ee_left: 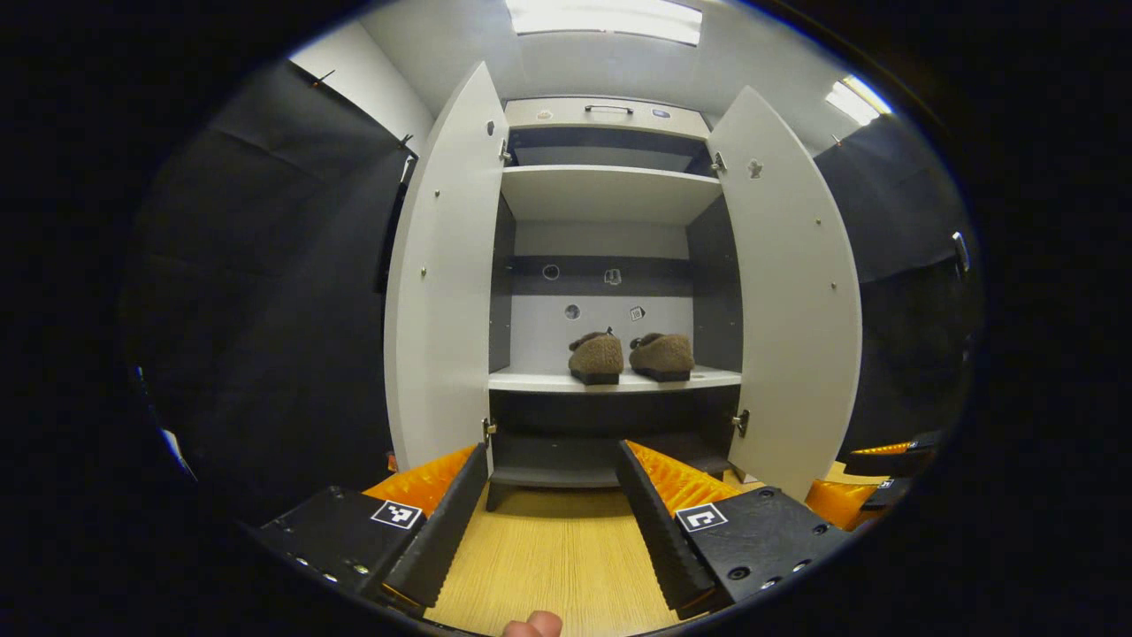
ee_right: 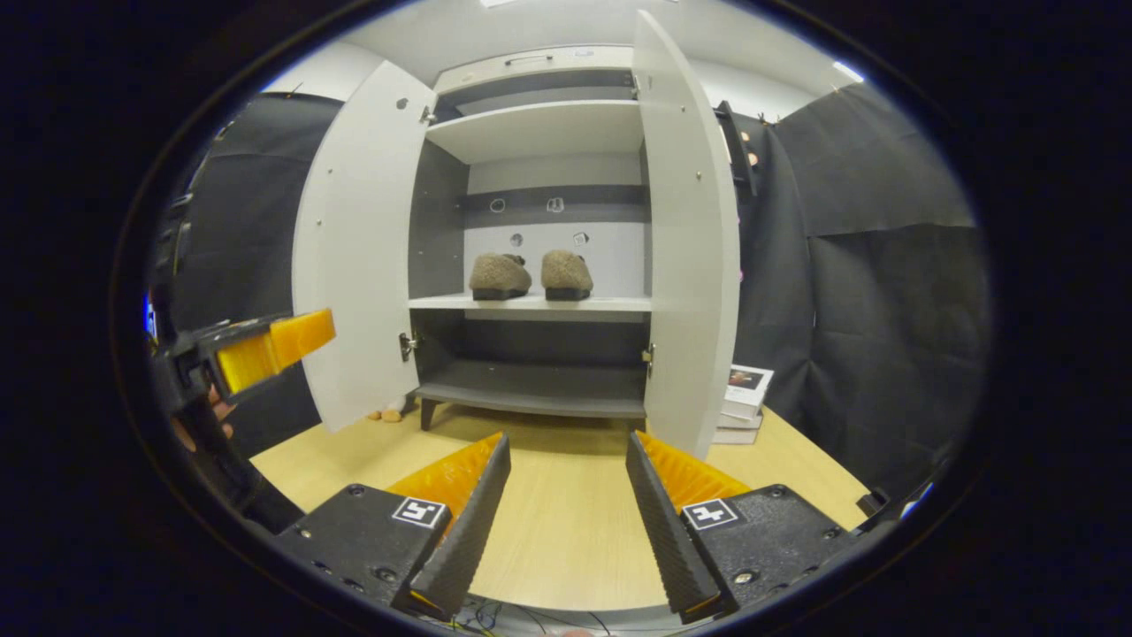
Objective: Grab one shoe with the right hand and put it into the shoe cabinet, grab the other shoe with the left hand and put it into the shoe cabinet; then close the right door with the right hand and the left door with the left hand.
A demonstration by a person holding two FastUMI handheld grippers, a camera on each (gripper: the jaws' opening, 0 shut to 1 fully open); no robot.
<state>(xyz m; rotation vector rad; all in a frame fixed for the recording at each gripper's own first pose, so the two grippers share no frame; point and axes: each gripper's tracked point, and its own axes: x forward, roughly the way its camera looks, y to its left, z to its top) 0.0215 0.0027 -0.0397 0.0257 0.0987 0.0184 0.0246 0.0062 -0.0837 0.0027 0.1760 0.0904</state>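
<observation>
Presently: both shoes (ee_left: 630, 356) are stowed side by side on the middle shelf (ee_left: 539, 382) of the cabinet (ee_right: 539, 133); placement is judged done. Right door (ee_right: 685, 239) and left door (ee_right: 358, 248) stand wide open. Right gripper (ee_right: 566, 495) is held spread, empty, back from the cabinet; left gripper (ee_left: 553, 504) likewise released. Door closing is in hand: the right door's outer face must be reached and pushed first.
</observation>
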